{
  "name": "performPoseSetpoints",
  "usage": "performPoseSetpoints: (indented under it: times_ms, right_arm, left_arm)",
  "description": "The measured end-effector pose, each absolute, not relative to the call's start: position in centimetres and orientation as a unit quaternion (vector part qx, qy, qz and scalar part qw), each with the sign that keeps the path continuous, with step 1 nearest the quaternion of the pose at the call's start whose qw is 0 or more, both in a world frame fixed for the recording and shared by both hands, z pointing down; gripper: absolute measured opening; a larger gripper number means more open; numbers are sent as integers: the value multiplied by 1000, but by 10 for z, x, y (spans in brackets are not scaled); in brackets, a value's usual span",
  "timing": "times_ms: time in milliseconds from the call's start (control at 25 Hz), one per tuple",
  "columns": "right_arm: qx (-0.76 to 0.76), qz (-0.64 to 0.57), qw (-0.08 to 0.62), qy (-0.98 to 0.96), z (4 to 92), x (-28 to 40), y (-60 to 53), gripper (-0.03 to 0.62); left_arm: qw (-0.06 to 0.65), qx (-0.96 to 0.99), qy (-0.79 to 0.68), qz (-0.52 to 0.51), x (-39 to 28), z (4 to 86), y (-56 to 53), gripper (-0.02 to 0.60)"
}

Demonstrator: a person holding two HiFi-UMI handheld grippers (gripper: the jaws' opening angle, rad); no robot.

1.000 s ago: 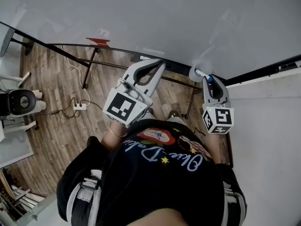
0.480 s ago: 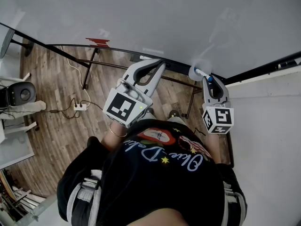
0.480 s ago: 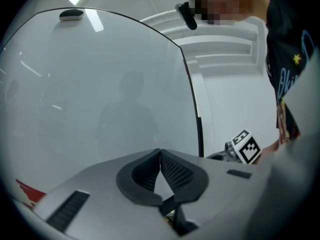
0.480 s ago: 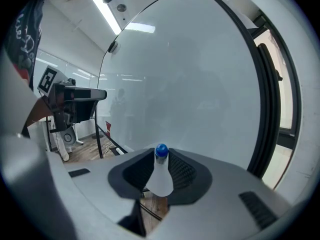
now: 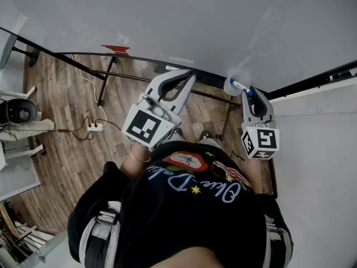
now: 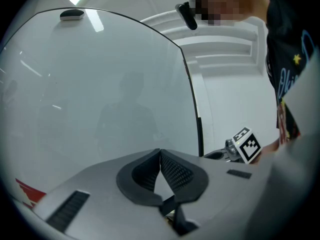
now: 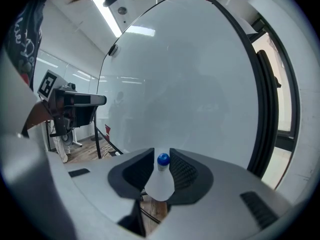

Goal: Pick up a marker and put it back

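Two grippers, one marker, one whiteboard (image 5: pixel 167 21).

- Left gripper (image 6: pixel 160 153): jaws together, nothing between them. Only its own view shows this.
- Right gripper (image 7: pixel 162 156): jaws have just been opening. The marker (image 7: pixel 160 183) stands between them, blue end forward, pads touching its sides. The head view shows little more than the blue end.
- Head view alone: wood floor (image 5: pixel 61 110) and stand legs (image 5: pixel 106 82) below both grippers.
- Edges: the board's black lower edge (image 5: pixel 139 59) runs just ahead of both tips. A black upright frame (image 7: pixel 267 99) stands right of the right gripper.
- Room: bare board ahead of each gripper; the two grippers are well apart.
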State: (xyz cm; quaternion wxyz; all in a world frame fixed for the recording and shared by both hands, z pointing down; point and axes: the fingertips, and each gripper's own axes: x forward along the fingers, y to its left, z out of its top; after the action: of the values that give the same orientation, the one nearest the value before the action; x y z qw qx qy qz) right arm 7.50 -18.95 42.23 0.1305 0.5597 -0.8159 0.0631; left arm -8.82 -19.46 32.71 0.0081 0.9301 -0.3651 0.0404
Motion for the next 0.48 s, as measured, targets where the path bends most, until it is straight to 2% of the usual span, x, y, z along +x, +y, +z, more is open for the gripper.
performPoseSetpoints:
  times_ms: [480]
  right_arm:
    - [567,38,81,-819,381,77,-188,71]
  left_arm:
    - [5,932,-360,37,-88,329,-193,4]
